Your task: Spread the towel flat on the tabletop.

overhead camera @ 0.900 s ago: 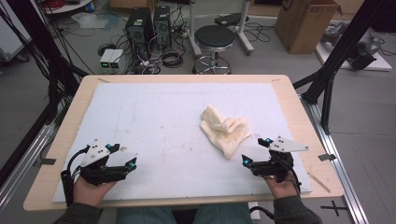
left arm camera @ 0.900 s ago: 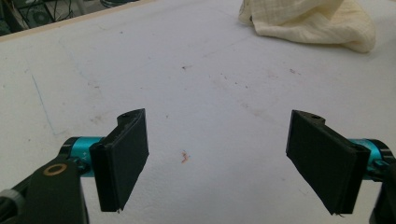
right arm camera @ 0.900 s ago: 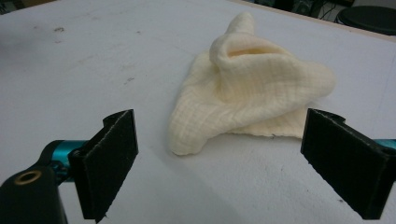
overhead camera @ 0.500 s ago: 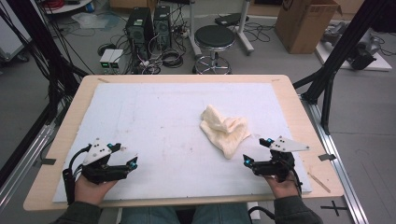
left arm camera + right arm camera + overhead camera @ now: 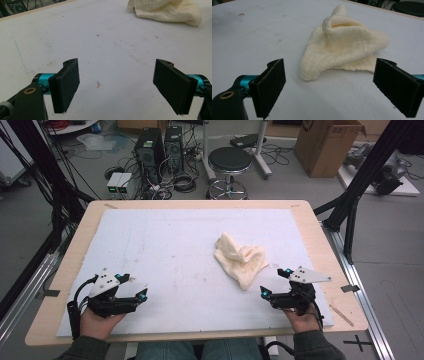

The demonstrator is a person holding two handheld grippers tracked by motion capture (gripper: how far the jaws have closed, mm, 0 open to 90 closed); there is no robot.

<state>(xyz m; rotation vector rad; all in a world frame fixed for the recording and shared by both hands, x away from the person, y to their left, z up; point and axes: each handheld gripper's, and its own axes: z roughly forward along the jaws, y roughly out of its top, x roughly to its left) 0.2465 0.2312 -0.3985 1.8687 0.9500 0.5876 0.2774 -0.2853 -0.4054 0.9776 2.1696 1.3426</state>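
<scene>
A crumpled cream cloth [image 5: 241, 258] is seen lying on the white mat [image 5: 170, 240] that covers the wooden desk [image 5: 310, 227], right of the mat's middle and nearer the desk's right edge than its left. The right gripper [image 5: 276, 282] is held near the desk's front right corner, just short of the cloth's nearest tip; its jaws are spread wide with nothing between them, and the cloth [image 5: 342, 43] is framed beyond them. The left gripper [image 5: 133, 288] is held near the front left corner, well apart from the cloth [image 5: 166, 11], its jaws likewise spread and empty. A small reddish speck [image 5: 98, 85], possibly a stain, is seen on the mat ahead of them.
</scene>
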